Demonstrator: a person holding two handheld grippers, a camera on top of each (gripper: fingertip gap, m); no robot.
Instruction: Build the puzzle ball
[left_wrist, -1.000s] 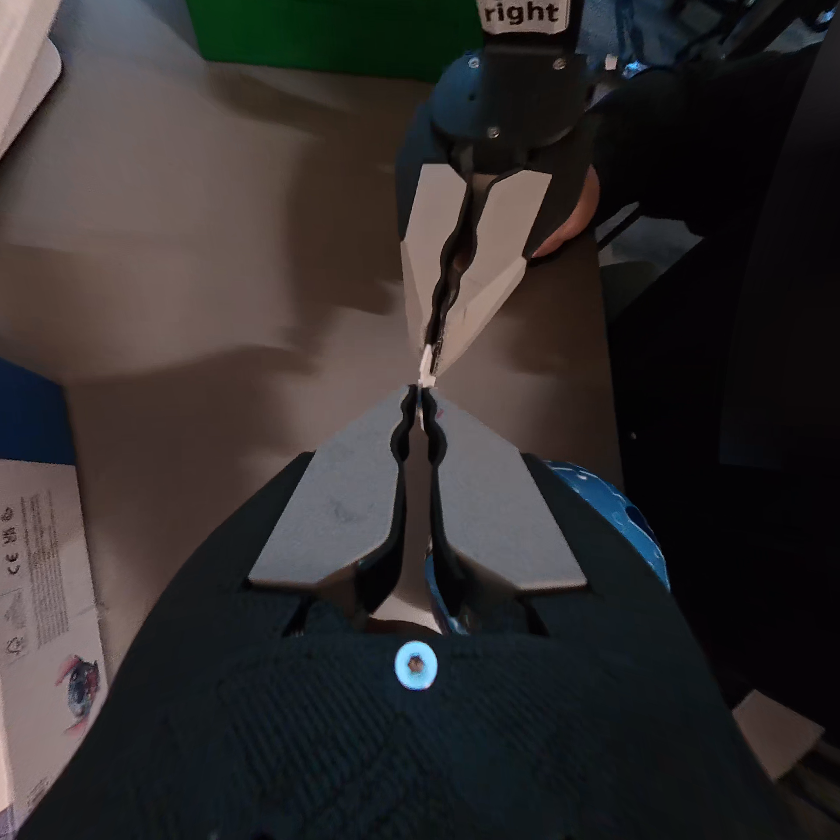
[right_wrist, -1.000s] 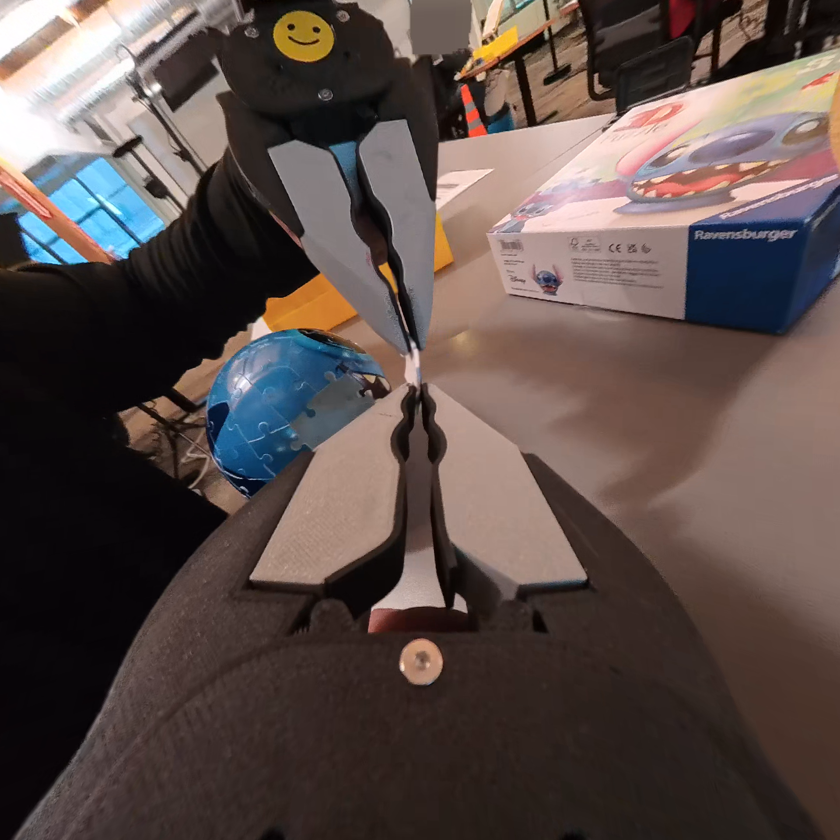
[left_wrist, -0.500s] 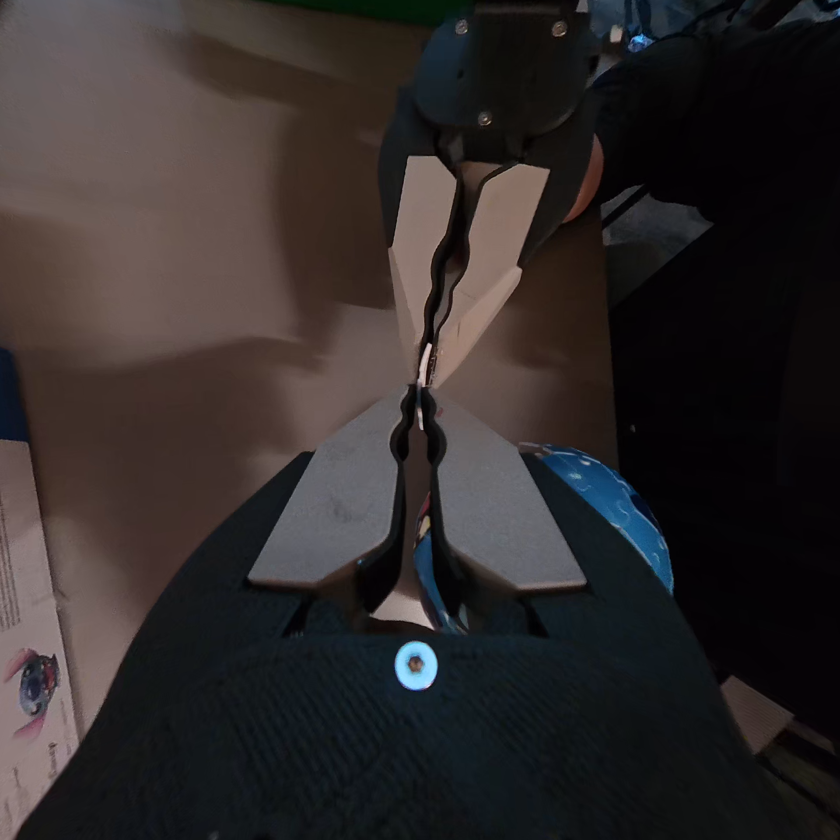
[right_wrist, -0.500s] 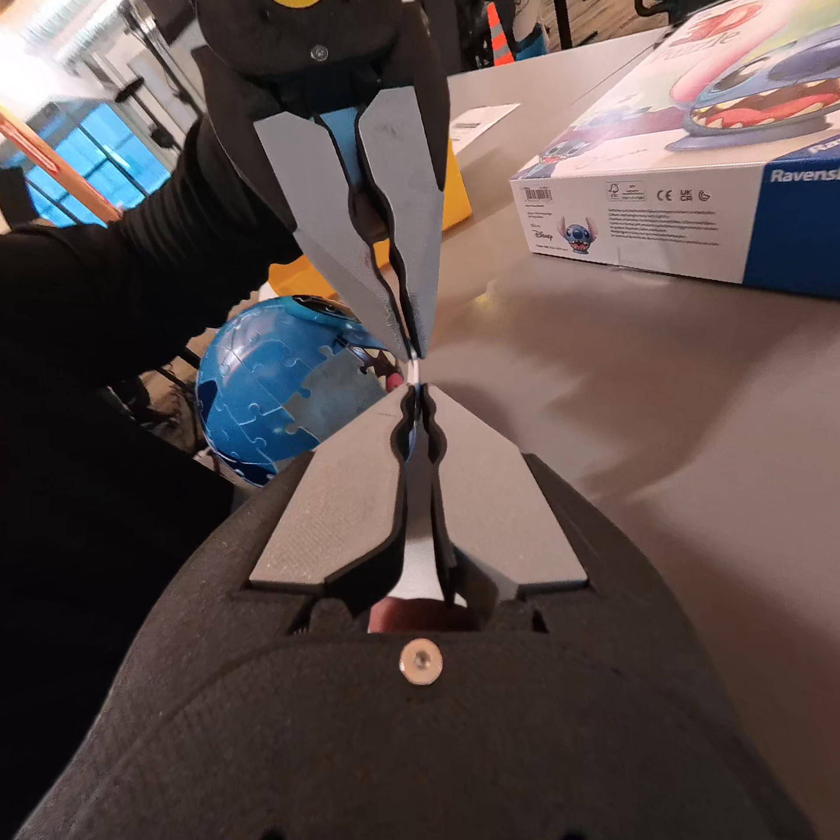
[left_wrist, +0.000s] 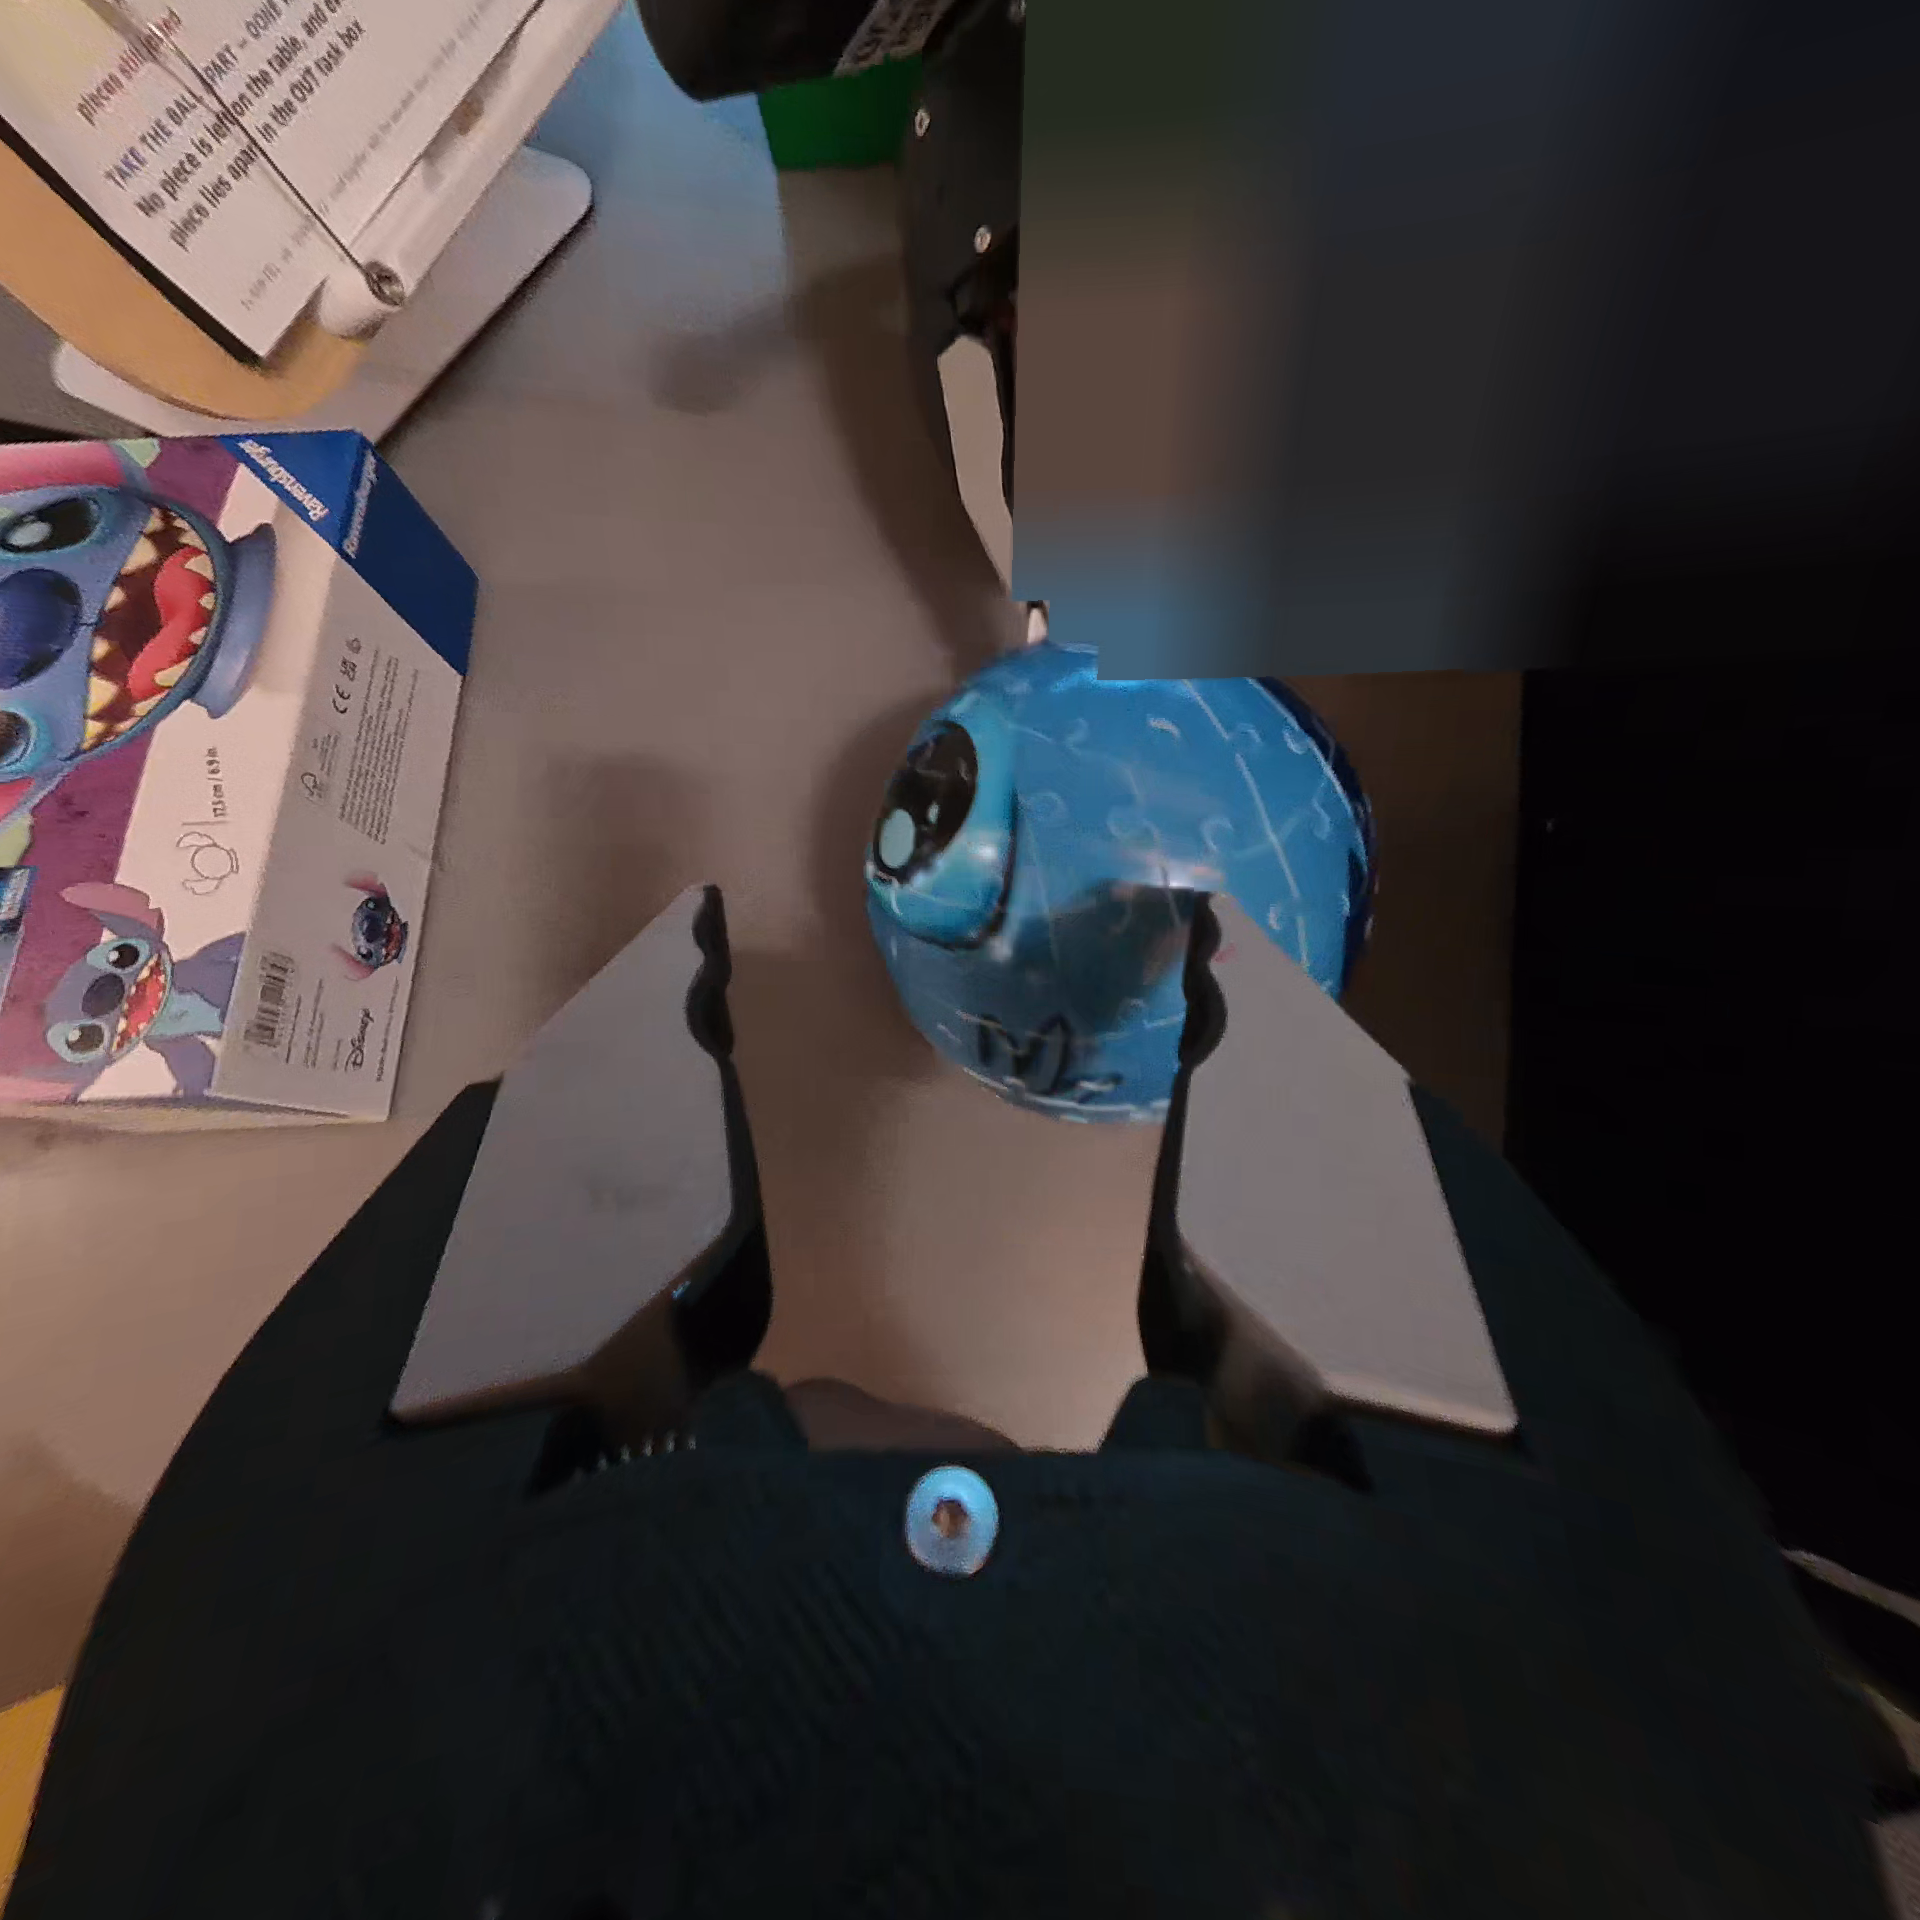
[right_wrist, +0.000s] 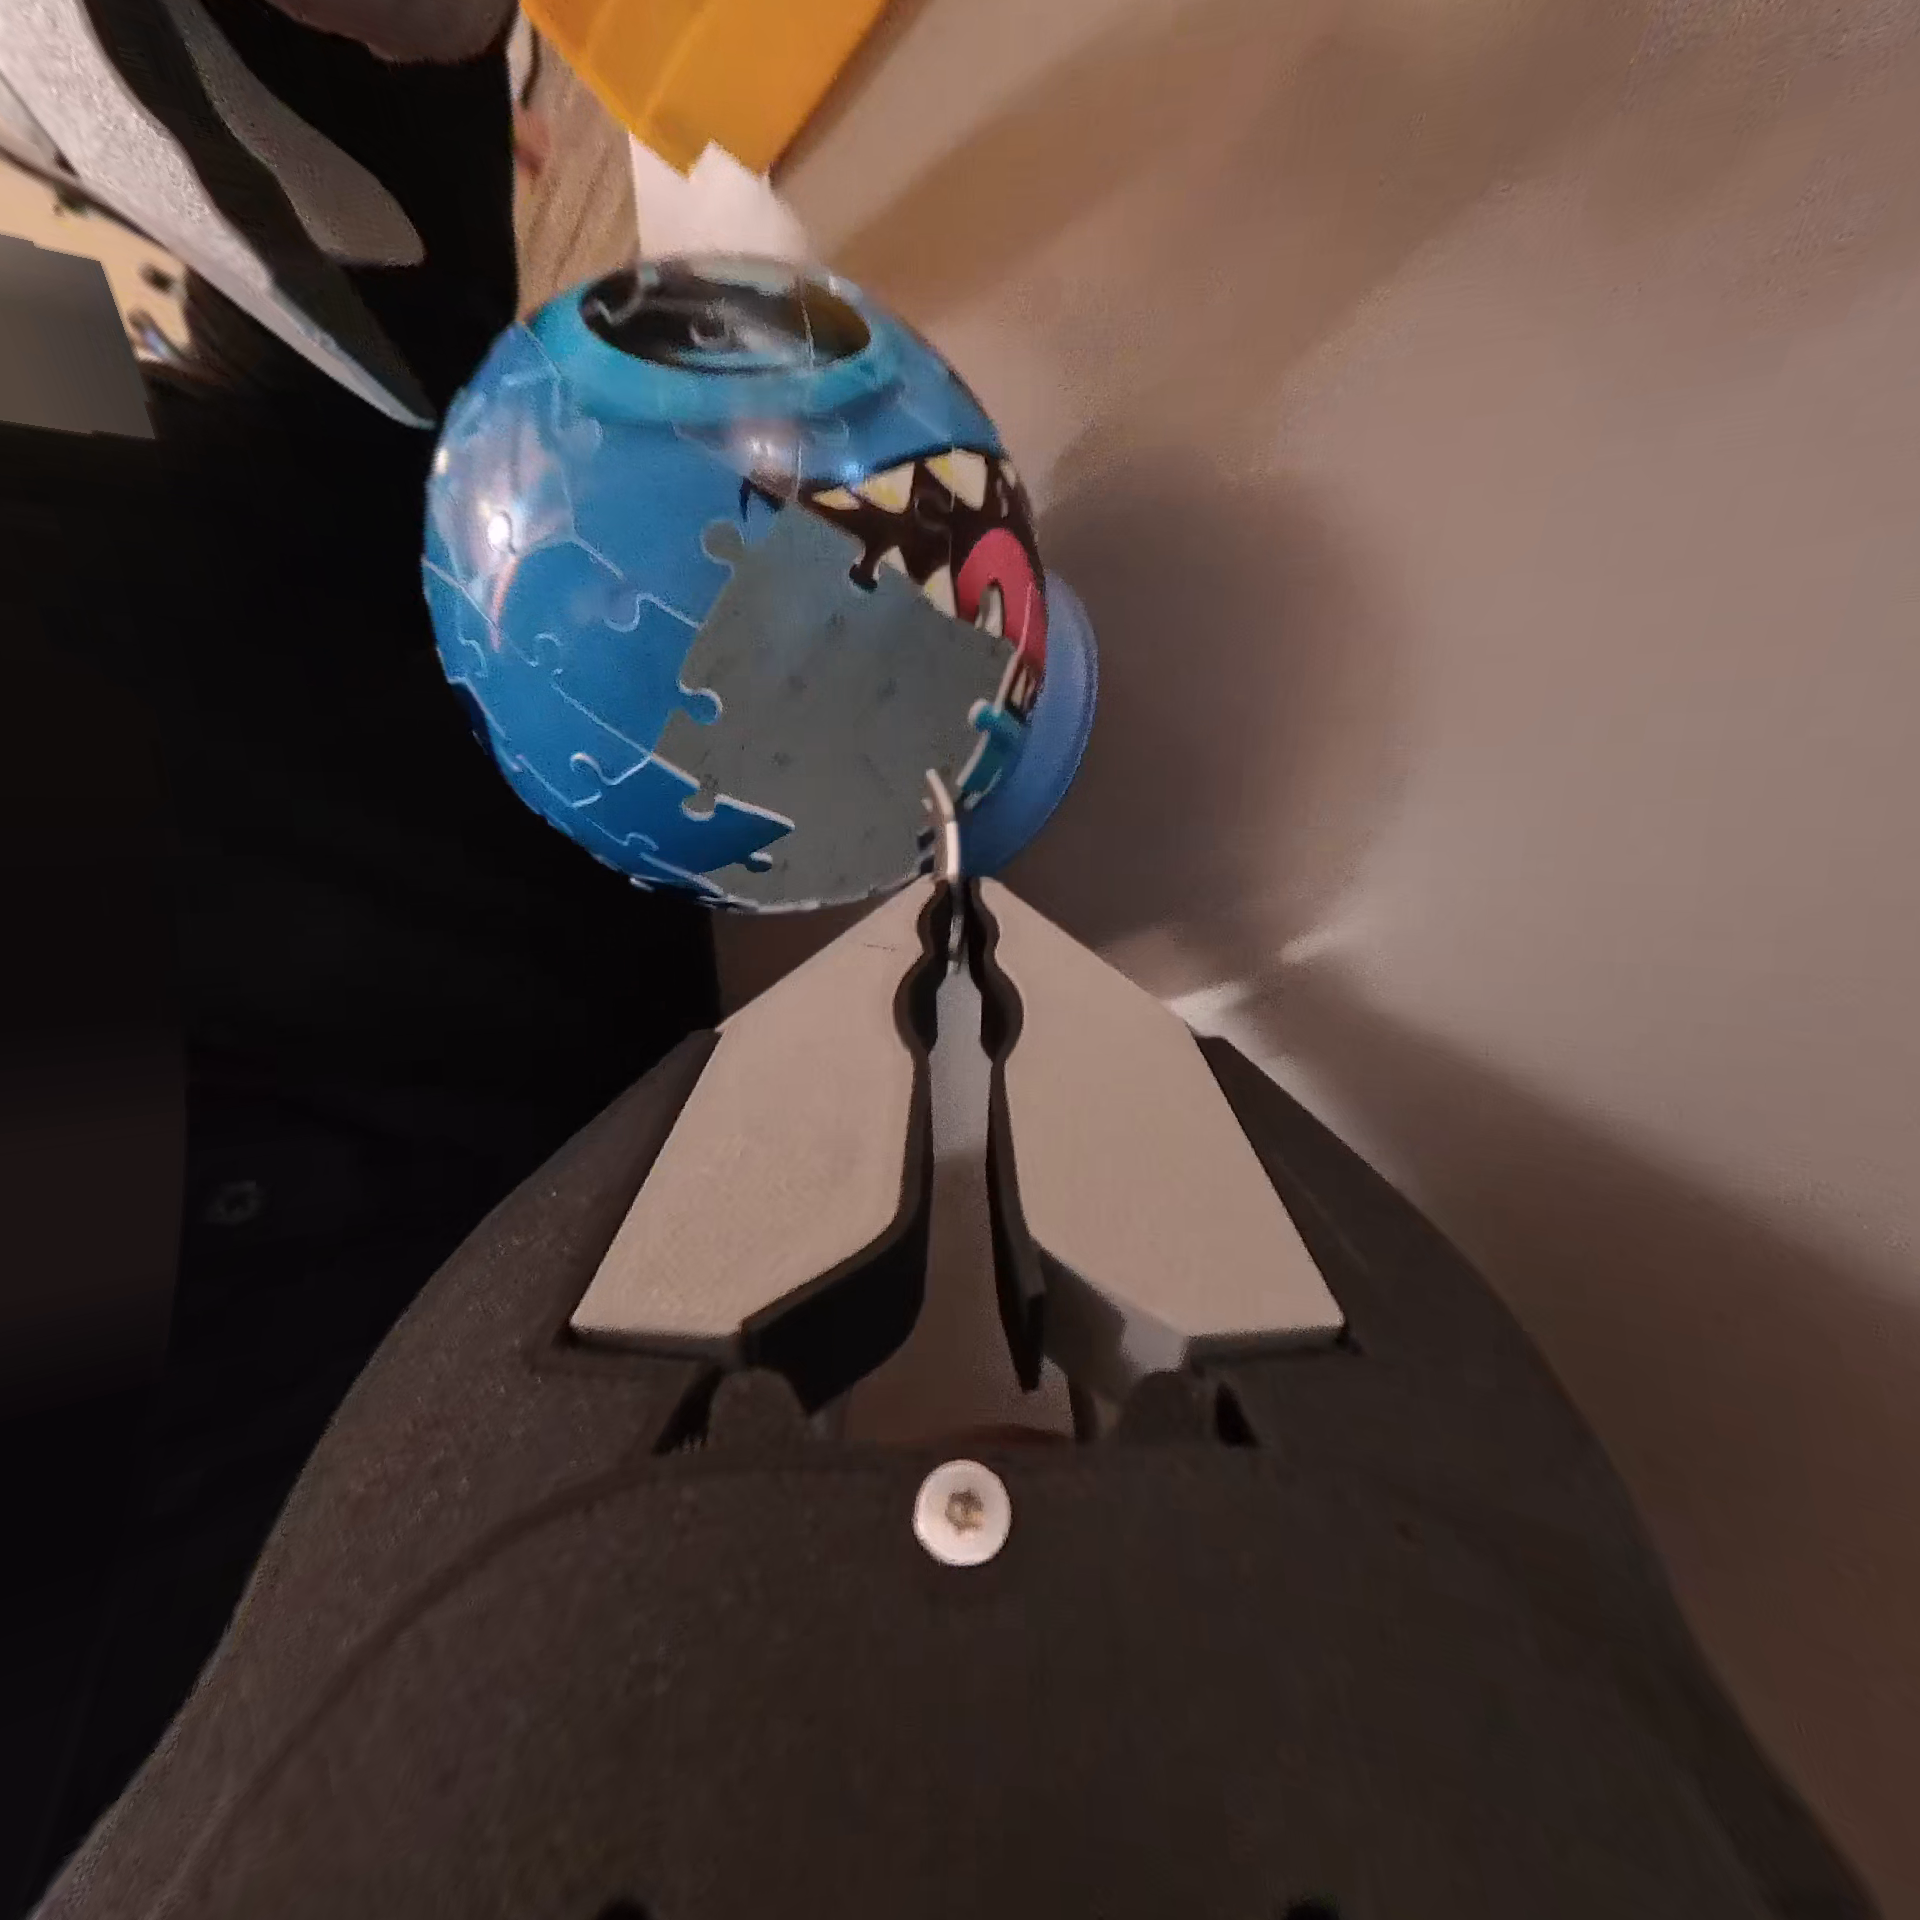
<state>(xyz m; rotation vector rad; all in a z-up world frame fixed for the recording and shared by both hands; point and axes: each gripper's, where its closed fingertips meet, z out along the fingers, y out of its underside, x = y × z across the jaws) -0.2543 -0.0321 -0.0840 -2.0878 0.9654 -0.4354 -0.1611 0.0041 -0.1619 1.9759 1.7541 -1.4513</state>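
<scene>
The blue puzzle ball (left_wrist: 1132, 810) stands on the grey table (left_wrist: 665, 665) near its right edge. A grey gap (right_wrist: 831, 717) of bare inner shell shows in its side in the right wrist view. My right gripper (right_wrist: 954, 914) is shut on a small puzzle piece (right_wrist: 945, 831), seen edge-on, and holds it against the lower right edge of that gap. My left gripper (left_wrist: 958, 912) is open and empty above the ball (right_wrist: 582, 582), and its right finger (left_wrist: 1309, 1122) overlaps the ball's lower side. The right gripper (left_wrist: 961, 343) also shows beyond the ball, mostly behind a blurred patch.
The puzzle box (left_wrist: 208, 769) lies on the table at the left. A paper sheet on a stand (left_wrist: 260, 156) and a green box (left_wrist: 831, 125) are at the back. A yellow object (right_wrist: 707, 73) lies beyond the ball. The table edge (left_wrist: 1512, 935) runs just right of the ball. The left gripper's tips are roughly 15 cm from the right gripper's. To the yellow object (right_wrist: 707, 73): left tips about 30 cm, right tips about 40 cm.
Both grippers held the piece tip to tip. The left gripper has let go, opened and pulled back over the ball. The right gripper has carried the piece down to the ball's gap.
</scene>
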